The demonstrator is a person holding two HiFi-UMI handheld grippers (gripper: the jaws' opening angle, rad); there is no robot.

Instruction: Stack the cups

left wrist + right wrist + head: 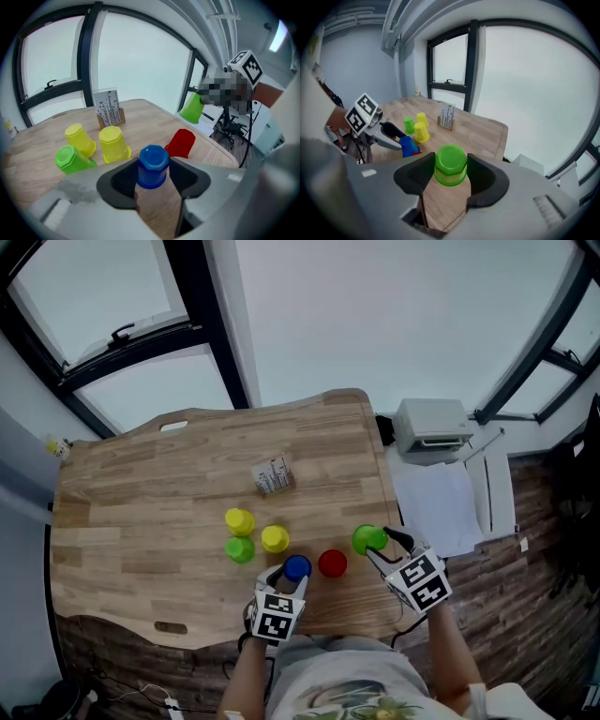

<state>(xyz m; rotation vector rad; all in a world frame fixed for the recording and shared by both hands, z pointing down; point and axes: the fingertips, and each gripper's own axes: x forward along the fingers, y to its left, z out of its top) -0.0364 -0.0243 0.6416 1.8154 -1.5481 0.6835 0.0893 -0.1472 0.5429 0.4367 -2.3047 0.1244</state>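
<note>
Left tongs (pixel 153 169) clamped on blue cup (pixel 153 163); right tongs (pixel 451 176) clamped on green cup (pixel 450 165).
Blue held near the tabletop (pixel 141 484) front edge, green at its right edge, both upside down. Likely light, thin, slick plastic: squeeze tapered wall mid-height, gently.

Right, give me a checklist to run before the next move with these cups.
1. Blue cup gripped by left hand-held gripper: ok.
2. Green cup gripped by right hand-held gripper: ok.
3. Red cup uncovered, between the two held cups: ok.
4. Held cups apart from each other: ok.
5. Blue cup lifted clear of the table: cannot tell.
</note>
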